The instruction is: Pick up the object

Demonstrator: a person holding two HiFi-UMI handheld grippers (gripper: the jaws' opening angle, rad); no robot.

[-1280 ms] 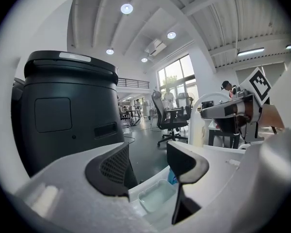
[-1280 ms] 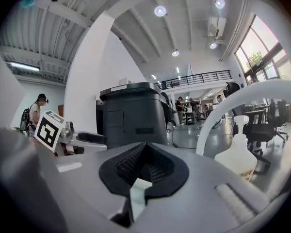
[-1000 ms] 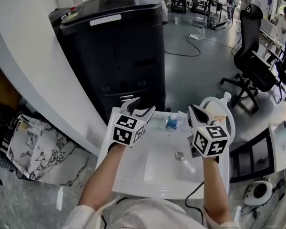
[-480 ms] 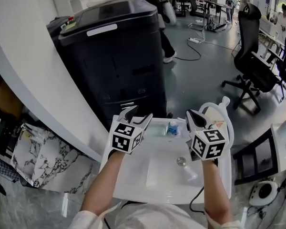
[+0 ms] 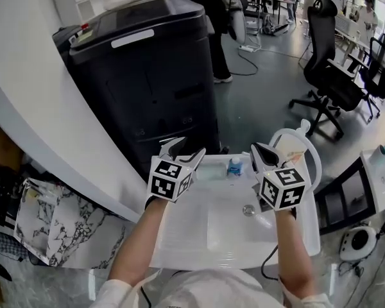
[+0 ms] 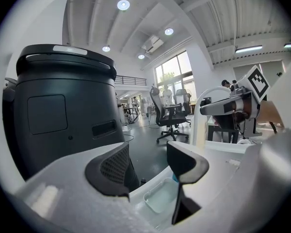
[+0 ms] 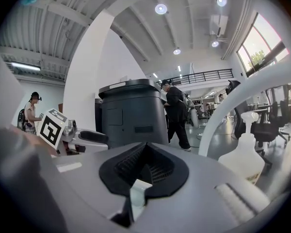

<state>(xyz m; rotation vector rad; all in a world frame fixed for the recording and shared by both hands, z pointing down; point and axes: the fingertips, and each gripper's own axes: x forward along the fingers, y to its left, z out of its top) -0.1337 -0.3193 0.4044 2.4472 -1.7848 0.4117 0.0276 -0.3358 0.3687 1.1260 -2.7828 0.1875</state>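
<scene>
A white sink [image 5: 179, 236] with a drain [image 5: 248, 209] lies below me. At its back edge stand a small blue-capped bottle [image 5: 233, 167] and a clear shallow dish [image 5: 208, 172]. My left gripper [image 5: 183, 150] hovers above the sink's back left, open, nothing between its fingers. In the left gripper view that gripper [image 6: 150, 166] frames the clear dish [image 6: 160, 198] beneath it. My right gripper [image 5: 264, 154] is shut near the white arched faucet [image 5: 311, 153], to the right of the bottle. The right gripper view shows its jaws [image 7: 144, 166] pressed together and empty.
A tall black machine [image 5: 147, 76] stands directly behind the sink. A white pump bottle [image 7: 242, 159] sits by the faucet at the right. A person [image 5: 212, 24] walks behind the machine. Office chairs [image 5: 327, 63] stand on the grey floor at the far right.
Both grippers hold almost the same pose over the sink's back edge. The head view has shifted a little, and a person has walked into view behind the black machine.
</scene>
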